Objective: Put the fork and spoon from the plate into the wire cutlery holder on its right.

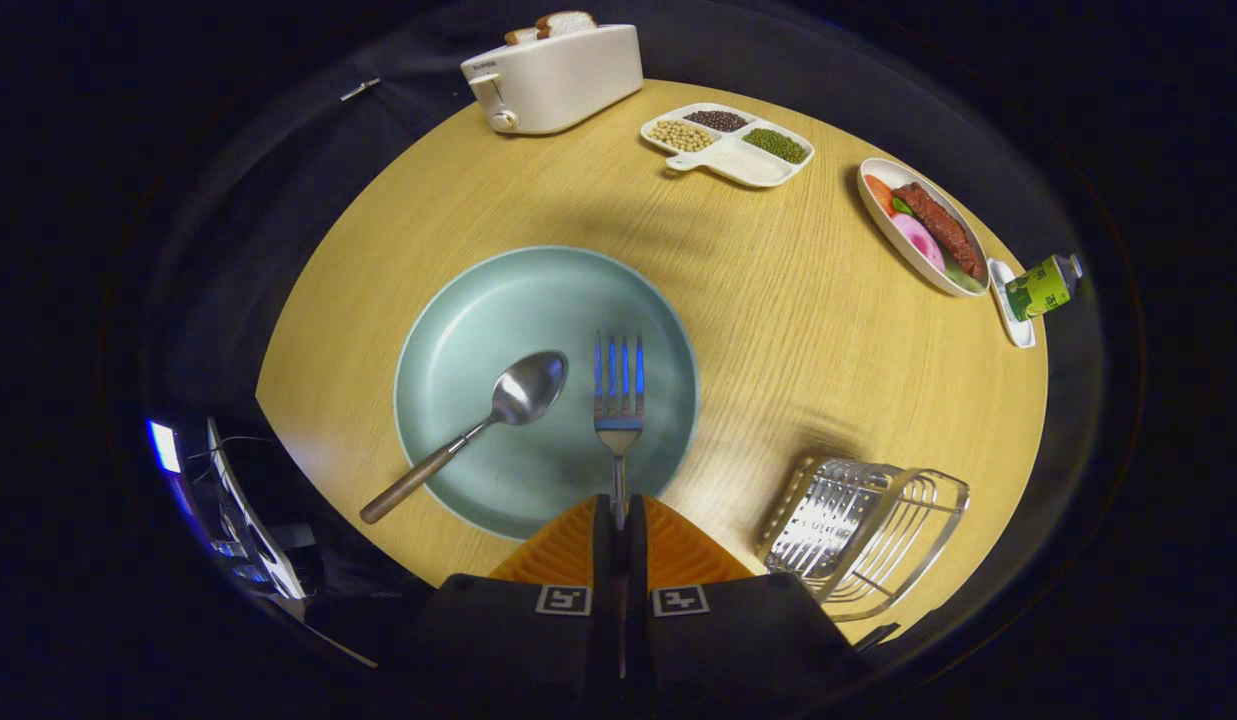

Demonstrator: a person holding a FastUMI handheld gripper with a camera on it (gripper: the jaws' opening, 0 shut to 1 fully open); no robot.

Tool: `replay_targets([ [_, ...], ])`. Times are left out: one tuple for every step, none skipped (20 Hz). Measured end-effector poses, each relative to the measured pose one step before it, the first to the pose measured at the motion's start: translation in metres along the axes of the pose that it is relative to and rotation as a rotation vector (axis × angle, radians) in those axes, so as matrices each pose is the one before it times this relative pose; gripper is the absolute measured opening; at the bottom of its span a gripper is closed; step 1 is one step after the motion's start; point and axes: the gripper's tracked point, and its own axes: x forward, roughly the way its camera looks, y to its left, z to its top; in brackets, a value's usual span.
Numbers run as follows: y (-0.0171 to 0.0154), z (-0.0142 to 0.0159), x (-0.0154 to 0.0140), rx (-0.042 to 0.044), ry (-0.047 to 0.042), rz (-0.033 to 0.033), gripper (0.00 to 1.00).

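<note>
A pale green plate (458,330) lies in the middle of the round wooden table (798,330). My gripper (618,505) is shut on the handle of the fork (618,385), whose tines stick out ahead of the orange fingers (563,545) over the plate. The fork looks lifted a little above the plate. A spoon (523,390) with a wooden handle rests on the plate to the left of the fork, its handle reaching over the plate's near rim. The wire cutlery holder (863,535) stands on the table just right of the fingers.
At the table's far side stand a white toaster (553,80) with bread in it and a divided dish (728,145) of beans. A plate of food (923,240) and a green bottle (1043,287) sit at the right edge.
</note>
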Motion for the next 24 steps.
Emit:
replay_targets([
  [-0.00433, -0.00037, -0.01168, -0.00338, -0.01067, 0.0012, 0.08],
  [-0.00422, -0.00207, -0.01169, -0.00273, -0.00876, -0.00119, 0.08],
  [-0.0068, -0.00236, -0.0123, -0.00405, -0.00625, -0.00121, 0.08],
  [-0.00845, -0.00349, -0.01351, -0.00617, -0.00114, 0.00039, 0.07],
  [-0.00853, -0.00317, -0.0098, -0.00651, 0.0032, -0.00406, 0.07],
  [-0.01042, -0.00581, -0.01209, -0.00903, 0.00824, -0.00685, 0.08],
  [-0.01401, -0.0075, -0.01045, -0.0186, 0.01622, -0.0147, 0.07],
  [-0.01459, -0.00796, -0.0083, -0.01911, 0.01606, -0.01924, 0.07],
  [-0.0144, -0.00919, -0.00619, -0.0167, 0.02547, -0.0136, 0.07],
  [-0.01211, -0.00765, -0.00354, -0.01142, 0.03035, -0.00971, 0.08],
  [-0.01097, -0.00695, -0.00155, -0.00512, 0.02879, -0.00587, 0.07],
  [-0.00969, -0.00739, -0.00046, -0.00053, 0.03267, 0.0003, 0.07],
  [-0.00685, -0.00659, 0.00178, -0.00134, 0.03626, 0.00773, 0.07],
  [-0.00525, -0.00245, 0.00165, 0.00299, 0.02348, 0.00628, 0.08],
  [-0.00223, -0.00163, 0.0019, -0.00096, 0.02618, 0.01364, 0.07],
  [-0.00115, 0.00034, 0.00444, -0.00544, 0.02145, 0.01428, 0.07],
  [0.0, 0.00147, 0.00505, -0.00429, 0.01962, 0.01473, 0.07],
  [0.00237, 0.00183, 0.00516, -0.00521, 0.02279, 0.01913, 0.07],
  [-0.00028, 0.00189, 0.00677, -0.0044, 0.02282, 0.00954, 0.07],
  [-0.00035, 0.00088, 0.00537, -0.002, 0.02054, 0.00707, 0.07],
  [0.00028, 0.0006, 0.00376, -0.0025, 0.01824, 0.0095, 0.07],
  [0.00035, 0.00051, 0.00325, 0.0005, 0.01842, 0.00845, 0.08],
  [-0.00063, 0.00175, 0.00424, -0.00154, 0.01749, 0.00317, 0.07],
  [-0.00238, 0.00096, 0.006, -0.00715, 0.02188, -0.0048, 0.07],
])
